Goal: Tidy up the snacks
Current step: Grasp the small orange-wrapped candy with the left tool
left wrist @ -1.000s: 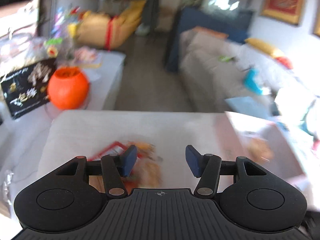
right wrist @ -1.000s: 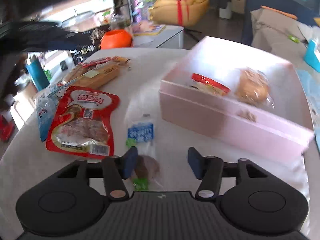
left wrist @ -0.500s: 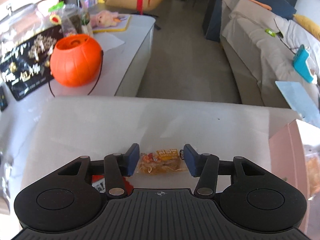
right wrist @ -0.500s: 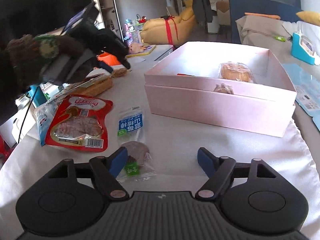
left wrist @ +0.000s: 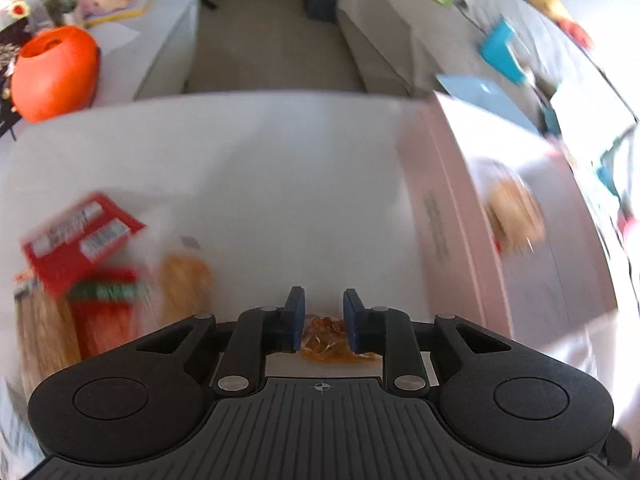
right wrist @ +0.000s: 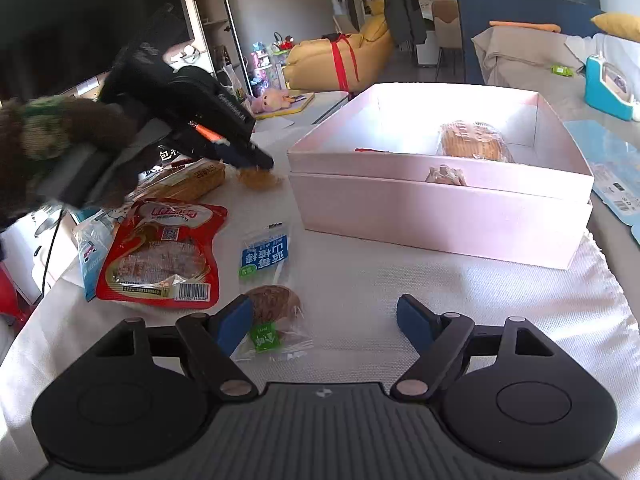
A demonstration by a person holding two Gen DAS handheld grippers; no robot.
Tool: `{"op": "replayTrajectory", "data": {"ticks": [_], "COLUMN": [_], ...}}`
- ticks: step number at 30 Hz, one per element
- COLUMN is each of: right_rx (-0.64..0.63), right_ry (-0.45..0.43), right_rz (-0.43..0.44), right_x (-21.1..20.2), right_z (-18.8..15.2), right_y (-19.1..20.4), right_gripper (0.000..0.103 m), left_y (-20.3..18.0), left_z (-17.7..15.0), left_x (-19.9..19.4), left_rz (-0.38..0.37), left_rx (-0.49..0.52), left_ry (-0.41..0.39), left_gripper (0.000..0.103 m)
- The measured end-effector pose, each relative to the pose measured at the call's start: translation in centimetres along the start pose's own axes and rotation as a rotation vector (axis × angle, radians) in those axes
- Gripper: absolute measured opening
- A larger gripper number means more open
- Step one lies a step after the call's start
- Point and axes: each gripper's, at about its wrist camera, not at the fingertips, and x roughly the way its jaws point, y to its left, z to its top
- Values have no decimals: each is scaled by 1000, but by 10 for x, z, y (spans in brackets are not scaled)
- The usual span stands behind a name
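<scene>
Left tongs point(left wrist: 323, 320) pinched small orange snack packet point(left wrist: 326, 342), lifted for pink box point(right wrist: 440, 196); right tongs point(right wrist: 326, 318) spread, idle.

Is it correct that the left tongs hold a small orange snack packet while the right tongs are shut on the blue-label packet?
Not fully. The right tongs are open, as the right wrist view shows; the blue-label packet lies on the table by one finger. The left tongs do hold the small orange snack packet.
</scene>
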Motion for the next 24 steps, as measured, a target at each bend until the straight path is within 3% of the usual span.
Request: {"op": "replayTrajectory", "data": {"ticks": [6,11,21,24], "right_rx": [0,1,-8,-9], "right_ry": [0,0,3,3], "right_rz": [0,1,-2,-2], "right_x": [0,0,2,2], "right_z": [0,0,0,0], "right_y": [0,0,1,1], "right_gripper": [80,80,82,82], "left_y": [-16,-20,-41,-47], "left_z": [-19,-38,-57,-61], "left_x": [-10,-35,-19,-18], "left_rz": [22,41,-17,14], "left_rx": [63,95,138,174], "left_ry": [23,-89,69,62], "left_gripper": [27,28,31,31]}}
